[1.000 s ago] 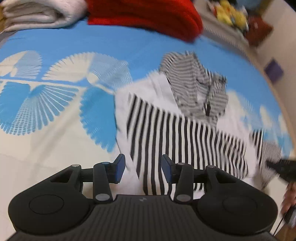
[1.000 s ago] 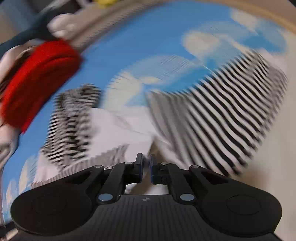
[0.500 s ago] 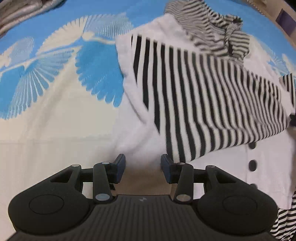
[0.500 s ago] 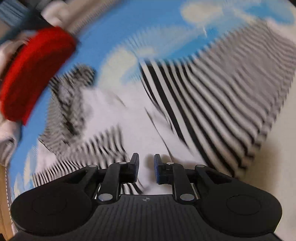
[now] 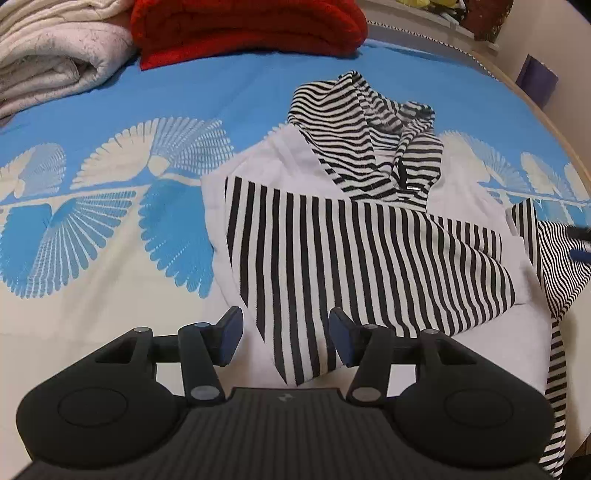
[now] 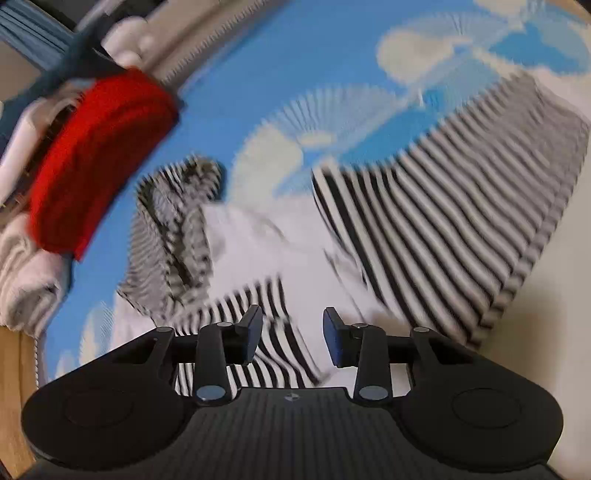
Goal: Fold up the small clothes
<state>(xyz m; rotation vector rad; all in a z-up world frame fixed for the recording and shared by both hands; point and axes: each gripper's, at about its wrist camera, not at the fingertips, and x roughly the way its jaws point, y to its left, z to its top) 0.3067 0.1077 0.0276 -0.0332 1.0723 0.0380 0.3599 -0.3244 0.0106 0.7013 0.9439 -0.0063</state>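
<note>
A small white garment with black-and-white striped panels (image 5: 354,258) lies partly folded on the blue and white patterned bedspread (image 5: 110,229); its striped hood (image 5: 365,147) points away from me. My left gripper (image 5: 285,338) is open and empty, with the striped panel's near corner between its fingers. My right gripper (image 6: 291,338) is open and empty above a striped sleeve (image 6: 266,332); this view is blurred. The garment's wide striped panel (image 6: 443,236) lies to its right. The right gripper's tip (image 5: 580,242) shows at the right edge of the left wrist view.
A folded red blanket (image 5: 251,26) and a folded white quilt (image 5: 51,55) lie at the far side of the bed. The bed's wooden edge (image 5: 546,122) curves along the right. The red blanket also shows in the right wrist view (image 6: 99,158).
My right gripper has opened from shut and let go of the garment. My left gripper dipped toward the garment, then drew back; it stayed open.
</note>
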